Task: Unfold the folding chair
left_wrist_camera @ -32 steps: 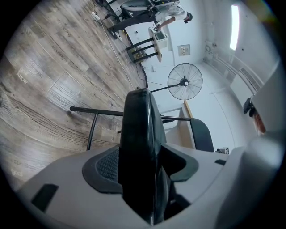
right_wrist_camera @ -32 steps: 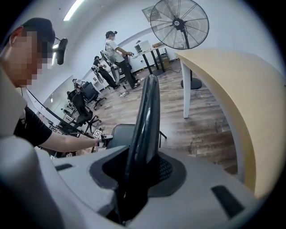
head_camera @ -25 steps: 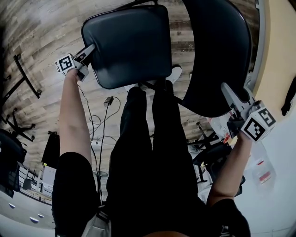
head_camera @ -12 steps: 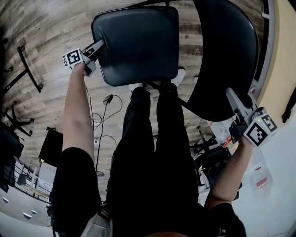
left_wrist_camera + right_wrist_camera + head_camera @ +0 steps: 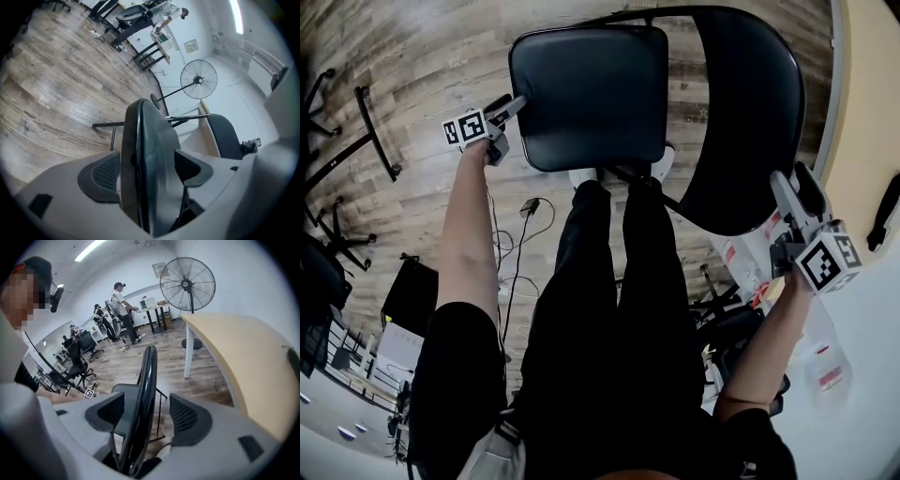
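The folding chair stands opened on the wood floor in the head view, with its black padded seat [image 5: 591, 94] level and its black backrest [image 5: 741, 122] to the right. My left gripper [image 5: 514, 103] is at the seat's left edge. In the left gripper view that seat edge [image 5: 145, 159] runs edge-on between the jaws of the left gripper [image 5: 150, 171], which are opening. My right gripper [image 5: 797, 187] is at the backrest's lower right rim. In the right gripper view the jaws of the right gripper [image 5: 147, 416] are opening, with the backrest rim [image 5: 143, 394] between them and a gap beside it.
The person's legs [image 5: 609, 281] stand just behind the chair. Cables [image 5: 520, 234] lie on the floor at the left, near a black stand [image 5: 375, 131]. A curved wooden table [image 5: 239, 357] and a standing fan [image 5: 187, 284] are at the right. Two people [image 5: 123, 310] and office chairs [image 5: 77, 362] are farther off.
Both grippers have risen in the head view and the left one has moved right. The right jaws, clamped on the backrest rim before, have spread apart; the left jaws have widened.
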Available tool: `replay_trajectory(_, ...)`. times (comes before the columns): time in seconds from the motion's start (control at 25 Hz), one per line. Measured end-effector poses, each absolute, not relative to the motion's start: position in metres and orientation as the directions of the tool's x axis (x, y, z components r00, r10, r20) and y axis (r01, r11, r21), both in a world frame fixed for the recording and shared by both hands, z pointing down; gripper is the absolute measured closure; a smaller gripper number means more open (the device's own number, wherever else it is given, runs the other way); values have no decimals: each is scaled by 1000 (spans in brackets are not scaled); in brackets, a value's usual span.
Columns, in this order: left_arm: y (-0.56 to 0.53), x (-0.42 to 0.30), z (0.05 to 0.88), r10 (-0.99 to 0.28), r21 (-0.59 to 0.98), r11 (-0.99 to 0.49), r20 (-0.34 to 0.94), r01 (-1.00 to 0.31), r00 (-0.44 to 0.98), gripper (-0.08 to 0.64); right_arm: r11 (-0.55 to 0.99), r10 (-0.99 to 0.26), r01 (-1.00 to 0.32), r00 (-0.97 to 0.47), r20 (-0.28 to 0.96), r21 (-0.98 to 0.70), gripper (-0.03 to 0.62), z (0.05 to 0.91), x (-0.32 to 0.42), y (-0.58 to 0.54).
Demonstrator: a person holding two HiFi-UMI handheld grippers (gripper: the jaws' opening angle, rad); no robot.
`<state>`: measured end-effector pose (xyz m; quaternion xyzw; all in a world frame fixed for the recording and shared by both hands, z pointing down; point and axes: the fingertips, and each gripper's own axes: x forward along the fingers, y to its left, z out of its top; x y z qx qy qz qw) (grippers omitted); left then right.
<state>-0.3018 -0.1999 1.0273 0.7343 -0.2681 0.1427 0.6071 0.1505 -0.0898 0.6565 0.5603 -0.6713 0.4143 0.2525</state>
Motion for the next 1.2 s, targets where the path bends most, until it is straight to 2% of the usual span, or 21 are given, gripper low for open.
replay_trajectory(0.16,-186,-307,973,-221,757,-205,582,-621,782,221,83,-625,-970,-230,746,-229,305,607,147,-98)
replay_trajectory(0.56,-147,-239,726,-330,693,-456,451,-559,829,221,307,-737,-916,-400,545,-258,327,499,90,-107)
replay_trajectory(0.88,-108,-172,517,-434,535,-644,332,-546,838,224,584,-701,-768,-640,314,-261,336,402,28,-95)
replay_trajectory(1.2,-73,-147,369,-543,450,-693,188,-563,818,275,724,-635,-659,-752,178,-201,365,319,-7,-71)
